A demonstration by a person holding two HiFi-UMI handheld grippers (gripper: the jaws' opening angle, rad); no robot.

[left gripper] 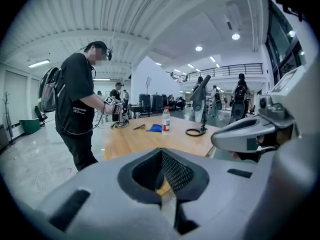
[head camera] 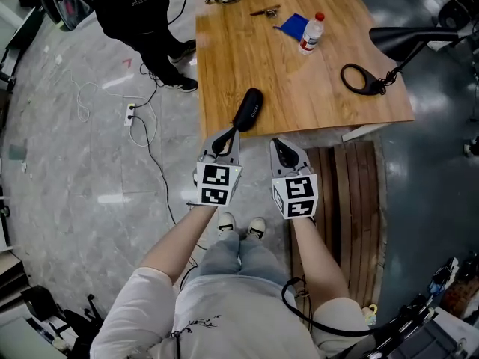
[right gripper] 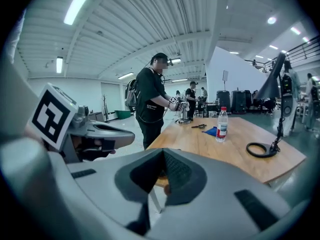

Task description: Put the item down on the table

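The case [head camera: 248, 108], a long black pod with rounded ends, lies flat on the table [head camera: 299, 96] close to its near edge, toward the near left corner, its length running away from that edge. So the setting-down looks done. The left gripper [head camera: 224, 139] hangs at the near edge, just beside the case's near end; whether it touches it I cannot tell. Its jaws are pressed together with nothing between them, as the left gripper view shows. The right gripper [head camera: 281, 146] hovers beside it, off the near edge, also closed and empty. The case looks like a hard shell: probably light and stiff, with a smooth skin that could slip or roll out of a pinch near a rounded end. The safest hold would be across its narrow middle, one pad on each long side. A bottle [head camera: 311, 33] and a blue cloth [head camera: 294, 26] sit well apart, toward the far edge.
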